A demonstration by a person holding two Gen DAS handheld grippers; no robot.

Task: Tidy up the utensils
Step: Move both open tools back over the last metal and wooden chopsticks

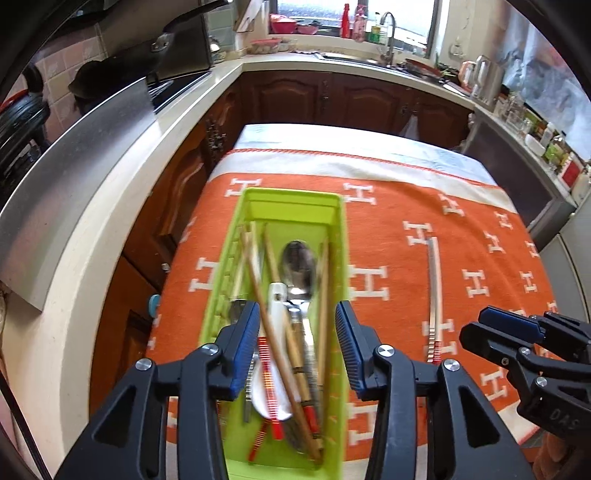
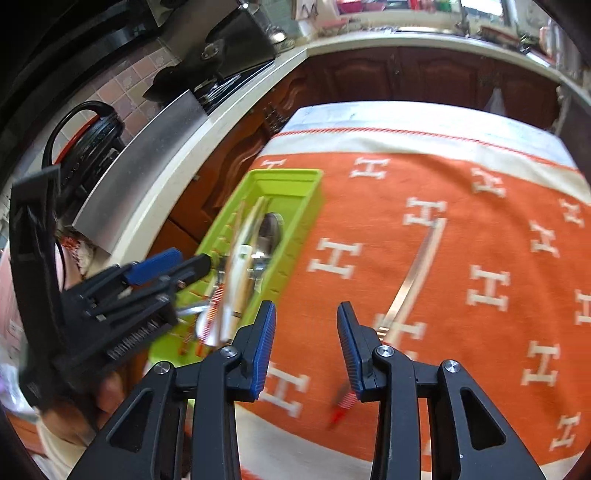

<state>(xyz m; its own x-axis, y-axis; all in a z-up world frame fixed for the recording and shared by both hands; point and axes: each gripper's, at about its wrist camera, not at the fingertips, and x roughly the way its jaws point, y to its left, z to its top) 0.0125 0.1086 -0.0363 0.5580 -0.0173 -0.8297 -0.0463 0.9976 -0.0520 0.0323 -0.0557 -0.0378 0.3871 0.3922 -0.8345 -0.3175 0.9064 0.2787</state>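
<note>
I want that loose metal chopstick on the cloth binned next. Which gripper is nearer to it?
Right. The right gripper hangs open beside the chopstick's near end; the left gripper is open over the bin.

Orange blanket (image 1: 388, 229) on table; sink faucet (image 1: 388, 35) behind.

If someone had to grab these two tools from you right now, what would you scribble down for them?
Left tool: open, empty, above the green tray.
Right tool: open, empty, low over the orange cloth, pointing toward the loose metal chopstick.
Done: wooden chopsticks, a metal spoon, a white spoon and other utensils already lie in the tray.
Left: the silver metal chopstick with the red-striped end lies on the cloth, right of the tray. Probably pick it up with the right tool and put it in the tray.
</note>
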